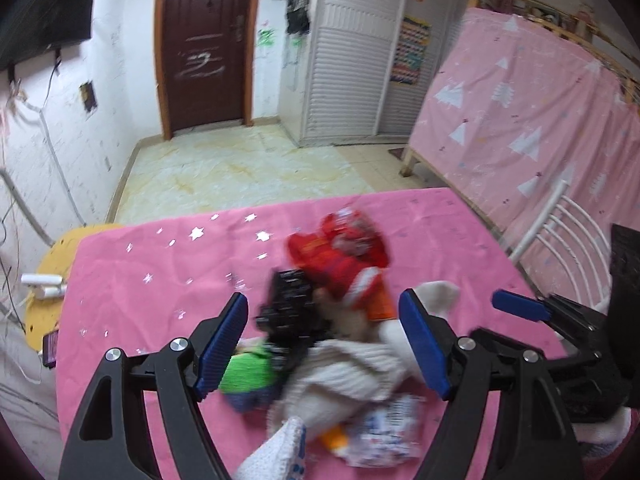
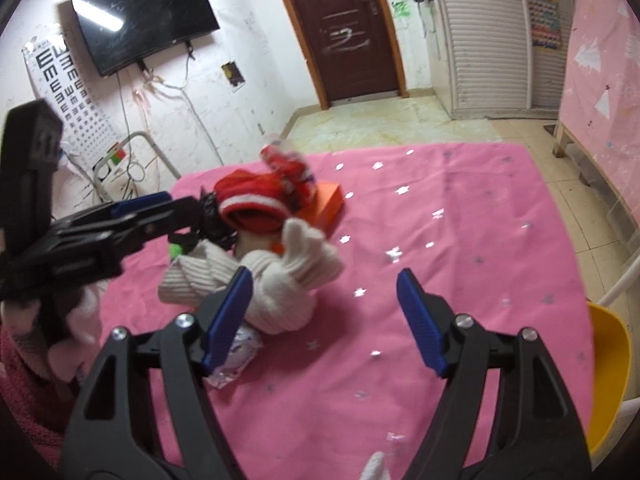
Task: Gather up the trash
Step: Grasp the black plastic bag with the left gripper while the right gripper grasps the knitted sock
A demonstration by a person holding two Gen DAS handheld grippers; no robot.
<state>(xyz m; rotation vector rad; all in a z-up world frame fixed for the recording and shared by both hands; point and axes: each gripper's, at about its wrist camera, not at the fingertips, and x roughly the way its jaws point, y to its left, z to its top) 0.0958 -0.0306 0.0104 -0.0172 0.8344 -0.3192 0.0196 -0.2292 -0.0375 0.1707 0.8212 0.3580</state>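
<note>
Left tool hangs spread and empty, tilted down over the heap of wrappers and cloth at the near edge of the pink counter, the clutter dead ahead between its pads. Right tool, spread and empty too, hovers beside it, with the pile off its left pad, so the left hand looks nearer.

Left black two-finger gripper with blue pads spread wide, tilted downward, right matching gripper likewise parted, nothing clamped
</note>
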